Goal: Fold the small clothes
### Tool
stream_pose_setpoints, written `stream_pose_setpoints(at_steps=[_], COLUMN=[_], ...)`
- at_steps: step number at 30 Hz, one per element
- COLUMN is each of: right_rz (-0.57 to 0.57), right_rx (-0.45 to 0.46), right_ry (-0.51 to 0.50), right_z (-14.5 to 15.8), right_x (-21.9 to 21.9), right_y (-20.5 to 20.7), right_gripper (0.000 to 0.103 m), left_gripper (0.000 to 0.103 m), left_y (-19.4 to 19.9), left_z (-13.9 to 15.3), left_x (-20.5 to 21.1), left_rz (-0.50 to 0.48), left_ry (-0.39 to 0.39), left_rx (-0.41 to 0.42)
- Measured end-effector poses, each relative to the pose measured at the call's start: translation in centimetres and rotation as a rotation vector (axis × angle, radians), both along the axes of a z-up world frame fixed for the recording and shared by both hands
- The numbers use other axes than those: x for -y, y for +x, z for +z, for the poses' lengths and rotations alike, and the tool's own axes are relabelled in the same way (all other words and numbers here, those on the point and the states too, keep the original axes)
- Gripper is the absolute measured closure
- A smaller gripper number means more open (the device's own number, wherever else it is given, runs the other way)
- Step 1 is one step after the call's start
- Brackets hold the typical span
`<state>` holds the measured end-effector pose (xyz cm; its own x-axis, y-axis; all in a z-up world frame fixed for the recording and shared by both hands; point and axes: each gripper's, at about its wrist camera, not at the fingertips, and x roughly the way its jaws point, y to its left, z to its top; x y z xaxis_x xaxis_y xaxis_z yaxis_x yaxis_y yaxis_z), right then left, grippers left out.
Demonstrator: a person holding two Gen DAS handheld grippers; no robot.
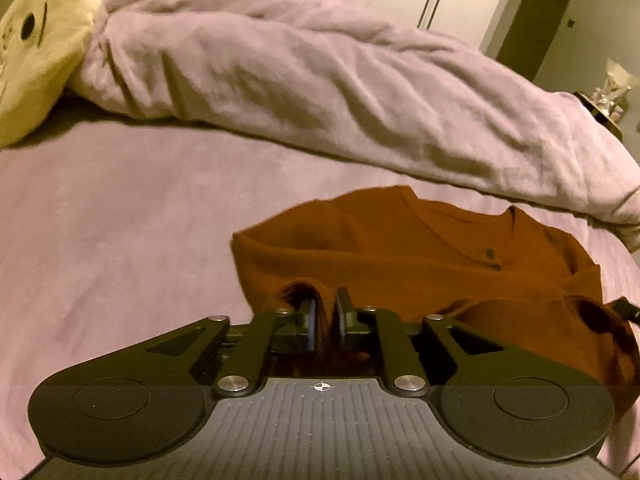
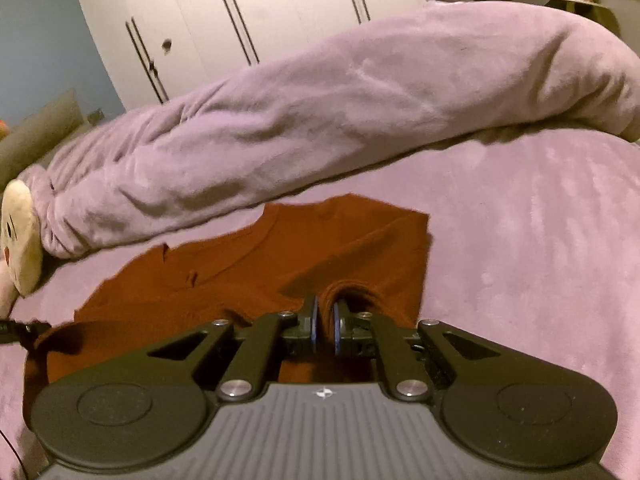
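With both the left gripper (image 1: 325, 312) and right gripper (image 2: 325, 316) pinching the shirt (image 1: 400, 248) only loosely, fabric may slip free and spoil the fold.

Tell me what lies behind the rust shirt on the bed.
Behind the rust shirt lies a rolled lilac blanket across the bed. Whatever is beyond the roll on the bed is hidden.

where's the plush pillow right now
In the left wrist view the cream plush pillow sits far upper left, against the end of the rolled lilac blanket.
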<state>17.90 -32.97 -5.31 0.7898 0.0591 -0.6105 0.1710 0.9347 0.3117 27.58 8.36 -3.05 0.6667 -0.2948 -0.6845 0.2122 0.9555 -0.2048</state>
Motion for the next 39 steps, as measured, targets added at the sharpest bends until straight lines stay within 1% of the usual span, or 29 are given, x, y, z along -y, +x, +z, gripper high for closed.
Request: stream_pose_setpoints(at_steps=[1, 2, 3, 5, 7, 8, 9, 11, 13, 15, 17, 19, 21, 22, 23, 24, 25, 27, 30, 33, 35, 36, 37, 38, 39], right_rz=[0.0, -0.002, -0.001, -0.001, 0.031, 0.053, 0.083, 0.132, 0.174, 0.197, 0.209, 0.216, 0.213, 0.214, 0.215, 0.215, 0.217, 0.232, 0.249, 0.242, 0.23, 0.225, 0.226, 0.231, 0.227], right_rx=[0.018, 0.044, 0.062, 0.09, 0.11, 0.108, 0.104, 0.078, 0.042, 0.009, -0.021, -0.048, -0.056, -0.06, -0.06, -0.06, -0.063, -0.062, -0.073, -0.076, -0.071, -0.065, -0.056, -0.047, -0.043], right_ry=[0.009, 0.001, -0.021, -0.082, -0.103, -0.122, -0.143, -0.183, -0.201, -0.21, -0.188, -0.144, -0.123, -0.113, -0.098, -0.084, -0.08, -0.08, -0.092, -0.116, -0.13, -0.14, -0.147, -0.157, -0.171], right_z=[0.1, 0.4, 0.7, 1.2, 1.2, 1.2, 1.0, 0.5, 0.0, -0.6, -1.4, -2.1, -2.6, -2.7, -2.8, -2.9, -3.0, -3.0, -3.1, -3.0, -2.9, -2.8, -2.7, -2.6, -2.6], right_x=[0.4, 0.8, 0.9, 1.4, 1.9, 1.9, 1.8, 1.2, 0.6, 0.3, 0.4, 0.7, 0.7, 0.8, 0.8, 0.8, 0.8, 0.8, 0.7, 0.5, 0.4, 0.3, 0.3, 0.1, 0.0], right_y=[-0.5, -1.2, -1.6, -2.8, -3.4, -3.3, -3.1, -2.2, -0.9, 0.5, 1.8, 3.1, 3.7, 4.0, 4.2, 4.3, 4.4, 4.5, 4.6, 4.8, 4.7, 4.6, 4.5, 4.2, 4.1], right_gripper=[0.085, 0.076, 0.072, 0.059, 0.054, 0.054, 0.054, 0.054, 0.054, 0.054, 0.053, 0.053, 0.053, 0.053, 0.053, 0.053, 0.053, 0.053, 0.058, 0.07, 0.088, 0.09, 0.091, 0.093, 0.093], left_gripper=[0.079, 0.067, 0.059, 0.058, 0.052, 0.049, 0.049, 0.049, 0.049, 0.049, 0.049, 0.049, 0.049, 0.049, 0.051, 0.051, 0.051, 0.049, 0.047, 0.047, 0.052, 0.061, 0.066, 0.081, 0.092], left_y=[-0.6, -1.2, -1.9, -3.2, -3.7, -3.7, -3.4, -2.5, -1.4, -0.6, 0.4, 1.4, 2.1, 2.5, 2.9, 3.0, 2.9, 3.0, 3.7, 4.6, 5.0, 5.1, 5.3, 5.4, 5.6], left_z=[0.2, 0.5, 0.8, 1.4, 1.4, 1.1, 0.7, -0.3, -1.1, -1.5, -1.8, -2.2, -2.6, -2.9, -3.1, -3.1, -3.0, -3.1, -3.7, -4.7, -4.9, -5.0, -5.0, -5.1, -5.2], left_x=[-0.3, -0.6, -0.9, -1.6, -1.9, -1.6, -1.2, -0.5, 0.0, 0.1, 0.2, 0.4, 0.1, 0.0, 0.1, 0.1, 0.0, -0.5, -0.9, -1.1, -1.0, -1.0, -1.0, -0.9, -0.9], left_rz=[-0.004, -0.009, -0.014, -0.044, -0.105, -0.134, -0.16, -0.179, -0.183, -0.191, -0.192, -0.182, -0.177, -0.181, -0.175, -0.161, -0.163, -0.169, -0.169, -0.156, -0.14, -0.135, -0.128, -0.116, -0.1], left_ry=[0.009, 0.021, 0.033, 0.027, 0.006, 0.012, 0.025, 0.043, 0.024, -0.017, -0.057, -0.069, -0.09, -0.105, -0.094, -0.067, -0.058, -0.078, -0.132, -0.217, -0.242, -0.251, -0.256, -0.252, -0.246], left_rx=[0.026, 0.055, 0.087, 0.144, 0.163, 0.157, 0.142, 0.101, 0.069, 0.049, 0.02, -0.004, -0.029, -0.055, -0.076, -0.074, -0.059, -0.069, -0.118, -0.182, -0.198, -0.2, -0.205, -0.213, -0.223])
